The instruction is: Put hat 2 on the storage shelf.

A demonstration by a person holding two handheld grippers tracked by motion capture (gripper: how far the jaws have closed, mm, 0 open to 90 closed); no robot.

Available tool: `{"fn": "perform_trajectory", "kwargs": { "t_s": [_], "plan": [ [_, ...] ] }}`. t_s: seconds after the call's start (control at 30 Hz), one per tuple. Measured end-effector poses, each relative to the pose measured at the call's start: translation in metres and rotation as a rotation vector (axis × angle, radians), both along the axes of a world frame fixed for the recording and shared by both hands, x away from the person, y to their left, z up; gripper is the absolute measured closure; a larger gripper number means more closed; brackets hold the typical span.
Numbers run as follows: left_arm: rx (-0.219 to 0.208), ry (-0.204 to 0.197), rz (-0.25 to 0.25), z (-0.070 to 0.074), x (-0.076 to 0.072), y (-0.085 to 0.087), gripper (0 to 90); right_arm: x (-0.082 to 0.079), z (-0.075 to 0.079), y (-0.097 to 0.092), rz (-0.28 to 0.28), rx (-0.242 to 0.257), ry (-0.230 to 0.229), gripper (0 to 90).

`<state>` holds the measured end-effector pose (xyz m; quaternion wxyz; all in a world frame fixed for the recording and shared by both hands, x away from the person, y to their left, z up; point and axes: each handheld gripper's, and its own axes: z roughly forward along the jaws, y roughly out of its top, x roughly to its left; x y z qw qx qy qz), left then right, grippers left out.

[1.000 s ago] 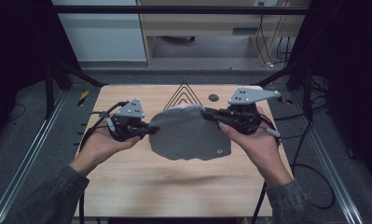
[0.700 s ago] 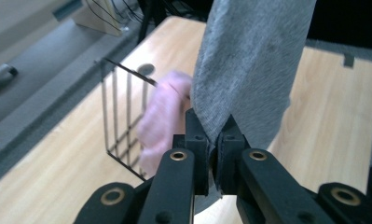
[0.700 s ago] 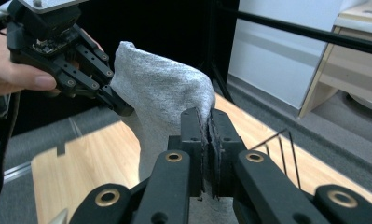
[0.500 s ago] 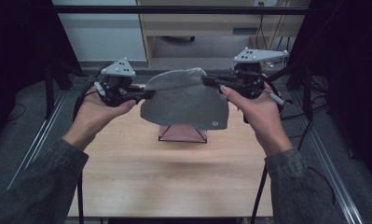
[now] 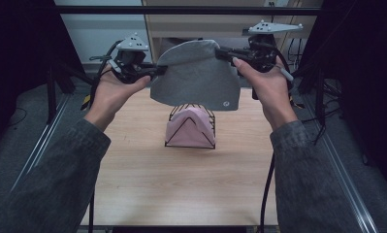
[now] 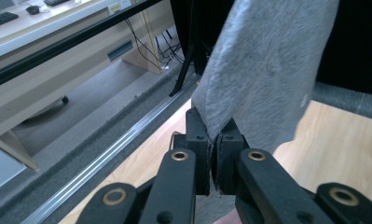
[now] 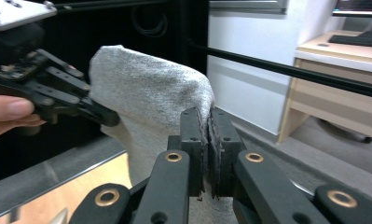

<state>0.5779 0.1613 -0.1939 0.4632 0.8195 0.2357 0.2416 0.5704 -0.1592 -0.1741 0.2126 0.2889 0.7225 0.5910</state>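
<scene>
Both grippers, left gripper (image 5: 158,72) and right gripper (image 5: 223,52), stayed clamped on the grey hat (image 5: 196,77), which was lifted off the table (image 5: 133,160), uncovering the wire stand (image 5: 190,127), so it probably got draped there next

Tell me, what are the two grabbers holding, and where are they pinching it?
Both hold one grey cloth cap in the air: the left gripper pinches its left edge, and the right gripper pinches its right edge.

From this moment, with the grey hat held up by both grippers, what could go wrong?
1. The left gripper and right gripper pinch only the edges of the grey hat; the fabric may slip out.
2. The hanging hem could catch the wire stand holding the pink hat and tip it.
</scene>
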Motion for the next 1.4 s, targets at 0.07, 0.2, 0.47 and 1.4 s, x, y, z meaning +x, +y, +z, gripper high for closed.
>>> {"fn": "perform_trajectory", "kwargs": {
  "t_s": [0.07, 0.2, 0.47, 1.4],
  "plan": [
    [0.005, 0.002, 0.004, -0.004, 0.005, -0.002, 87.2, 0.006, -0.003, -0.001, -0.001, 0.006, 0.006, 86.1],
    [0.006, 0.021, 0.021, -0.020, 0.024, -0.007, 87.2, 0.034, -0.022, 0.000, -0.036, 0.001, 0.035, 86.1],
    [-0.006, 0.040, 0.030, -0.029, 0.033, -0.005, 87.2, 0.049, -0.032, 0.001, -0.050, -0.010, 0.070, 86.0],
    [0.002, 0.094, 0.064, -0.072, 0.060, -0.004, 87.0, 0.075, -0.073, 0.015, -0.093, -0.111, 0.145, 86.0]
  ]
}}
